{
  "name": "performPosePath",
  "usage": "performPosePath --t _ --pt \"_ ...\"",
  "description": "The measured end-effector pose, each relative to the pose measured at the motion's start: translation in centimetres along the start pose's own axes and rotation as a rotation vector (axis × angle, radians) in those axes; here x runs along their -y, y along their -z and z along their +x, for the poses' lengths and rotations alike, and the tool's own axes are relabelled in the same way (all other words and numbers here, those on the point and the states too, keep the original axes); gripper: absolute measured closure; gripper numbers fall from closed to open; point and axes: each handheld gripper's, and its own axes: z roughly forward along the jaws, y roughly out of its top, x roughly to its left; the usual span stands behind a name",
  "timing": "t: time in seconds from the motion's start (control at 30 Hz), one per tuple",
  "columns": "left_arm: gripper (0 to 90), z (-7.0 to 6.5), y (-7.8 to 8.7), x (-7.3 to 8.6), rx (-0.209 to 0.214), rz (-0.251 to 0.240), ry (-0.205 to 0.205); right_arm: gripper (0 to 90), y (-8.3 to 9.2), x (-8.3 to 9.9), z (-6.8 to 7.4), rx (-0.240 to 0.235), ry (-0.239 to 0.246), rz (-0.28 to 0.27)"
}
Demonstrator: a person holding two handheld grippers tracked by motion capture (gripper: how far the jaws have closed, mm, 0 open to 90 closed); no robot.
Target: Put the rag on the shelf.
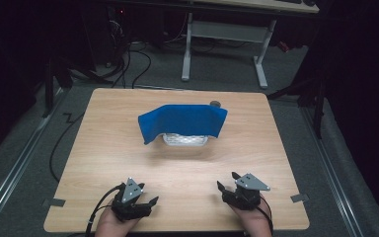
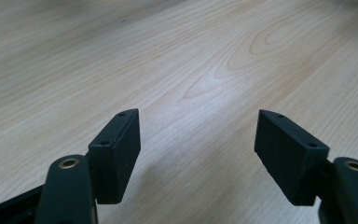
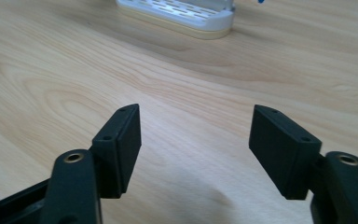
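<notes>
Both the left gripper point(image 1: 145, 200) and right gripper point(image 1: 228, 183), spread and empty, should approach the blue cloth point(image 1: 182, 121) ahead evenly, over the white basket point(image 1: 185, 139).

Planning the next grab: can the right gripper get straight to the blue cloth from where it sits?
Probably yes. The right gripper is open near the table's front edge, and bare wood lies between it and the blue cloth draped over the white basket.
</notes>
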Motion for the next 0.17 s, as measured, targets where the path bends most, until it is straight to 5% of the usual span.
performPosePath --t 0.07,0.17 --pt "33.1 0.9 0.0 0.6 0.004 0.021 0.057 35.1 -0.3 0.2 -0.7 -0.007 -0.029 0.026" --pt "33.1 1.3 0.1 0.6 -0.002 0.019 0.071 35.5 -0.3 0.2 -0.9 0.008 -0.032 0.021"
